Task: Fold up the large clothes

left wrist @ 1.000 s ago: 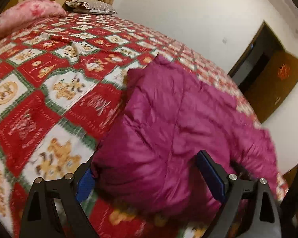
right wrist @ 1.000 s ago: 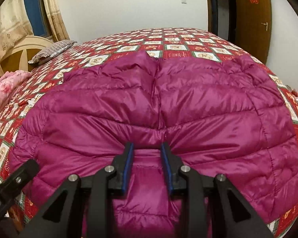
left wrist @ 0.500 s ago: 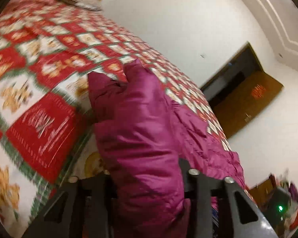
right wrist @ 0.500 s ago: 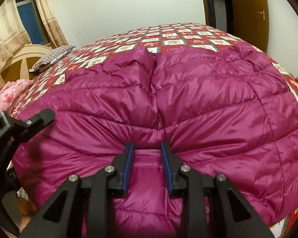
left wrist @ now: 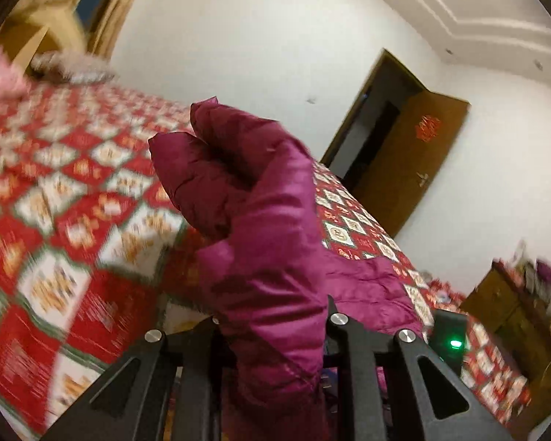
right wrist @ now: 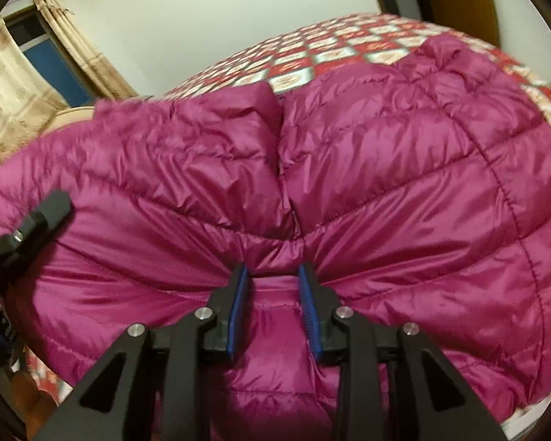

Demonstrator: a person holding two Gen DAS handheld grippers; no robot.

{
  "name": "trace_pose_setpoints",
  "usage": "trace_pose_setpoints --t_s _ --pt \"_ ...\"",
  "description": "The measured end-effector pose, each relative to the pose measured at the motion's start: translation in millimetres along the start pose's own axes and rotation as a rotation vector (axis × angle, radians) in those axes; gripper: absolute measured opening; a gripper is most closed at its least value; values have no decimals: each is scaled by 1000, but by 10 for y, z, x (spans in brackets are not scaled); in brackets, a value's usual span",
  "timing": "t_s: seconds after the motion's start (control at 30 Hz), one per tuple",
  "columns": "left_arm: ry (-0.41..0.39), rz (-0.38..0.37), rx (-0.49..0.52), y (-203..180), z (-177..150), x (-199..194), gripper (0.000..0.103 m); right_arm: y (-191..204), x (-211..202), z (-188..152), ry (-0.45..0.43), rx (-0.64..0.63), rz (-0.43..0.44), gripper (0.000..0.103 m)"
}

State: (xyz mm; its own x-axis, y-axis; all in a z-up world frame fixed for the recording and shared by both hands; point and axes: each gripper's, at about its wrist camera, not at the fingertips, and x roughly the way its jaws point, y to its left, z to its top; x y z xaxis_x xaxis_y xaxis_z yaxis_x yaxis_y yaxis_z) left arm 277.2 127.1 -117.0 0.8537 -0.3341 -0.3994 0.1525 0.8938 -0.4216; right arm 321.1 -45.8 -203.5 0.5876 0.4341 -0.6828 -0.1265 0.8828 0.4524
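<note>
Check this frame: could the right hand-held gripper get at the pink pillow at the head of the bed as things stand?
Probably not. The right hand-held gripper is shut on the magenta down jacket, and the pink pillow lies far up the bed, beyond the jacket.

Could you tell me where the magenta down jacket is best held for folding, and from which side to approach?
Grip the magenta down jacket at its near edge, coming from the bed's near side. The padding bunches there into a ridge thin enough to pinch. The right claw already clamps the middle; the left claw is closing on a raised end.
</note>
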Motion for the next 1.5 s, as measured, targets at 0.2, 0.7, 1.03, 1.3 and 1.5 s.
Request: trace_pose_setpoints --t_s 0.2,0.7,1.03,1.3,1.5 --pt "-13 26 177 -164 14 -260 19 325 237 -100 111 48 279 32" --pt "94 53 557 -1101 -371 369 20 -585 -818 74 -105 135 162 30" --pt "233 43 693 -1365 -888 810 20 -1081 -1193 111 -179 193 66 30" --pt "245 35 845 -1470 -1224 906 21 -991 -1145 598 -147 81 114 67" --pt "251 -17 828 -1387 -1156 704 30 -790 -526 745 63 -93 83 19"
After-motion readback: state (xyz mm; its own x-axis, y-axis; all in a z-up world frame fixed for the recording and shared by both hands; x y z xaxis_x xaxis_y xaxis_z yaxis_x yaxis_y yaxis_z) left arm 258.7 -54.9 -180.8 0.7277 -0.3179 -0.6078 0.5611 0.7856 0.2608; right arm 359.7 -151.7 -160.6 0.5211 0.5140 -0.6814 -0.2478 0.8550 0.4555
